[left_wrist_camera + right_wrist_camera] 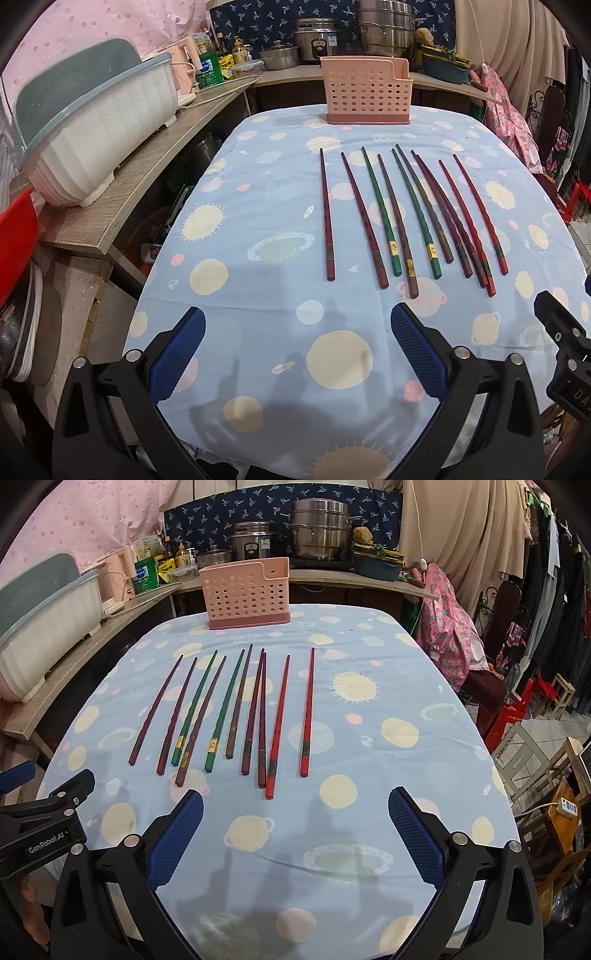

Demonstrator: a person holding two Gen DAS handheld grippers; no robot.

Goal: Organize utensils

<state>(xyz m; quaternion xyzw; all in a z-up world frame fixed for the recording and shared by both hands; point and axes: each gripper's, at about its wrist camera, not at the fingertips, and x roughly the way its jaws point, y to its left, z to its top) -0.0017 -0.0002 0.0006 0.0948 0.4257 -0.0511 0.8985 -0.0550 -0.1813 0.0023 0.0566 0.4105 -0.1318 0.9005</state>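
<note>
Both grippers hover low over the near end of the table, nothing between the fingers: left gripper (297, 325) jaws spread wide, blue pads (177, 354) angled outward; right gripper (295, 806) same, spread and empty. Left to right on the tablecloth (258, 206): bare cloth on the left third, then the chopsticks (402, 218) in a flat row, ten by my count, tips toward the far end, butt ends toward the grippers. Row order from the left: two dark red ones (327, 218) lying apart, green (380, 218), brown, green, brown, then dark reds crowded together, two of them crossing or touching near the tips, then two bright red ones (306, 712) with a clear gap between them. Butt ends are staggered, not aligned; nearest one sits just ahead of the right gripper's left pad in the right wrist view. Pink perforated utensil holder (365, 90) stands upright at the far edge, centred behind the row, well apart from the tips, nothing visible inside. Open cloth right of the row out to the table edge (476, 716). Left of the table: wooden counter (122, 184) with a white dish rack (99, 129), close to the table's side
</note>
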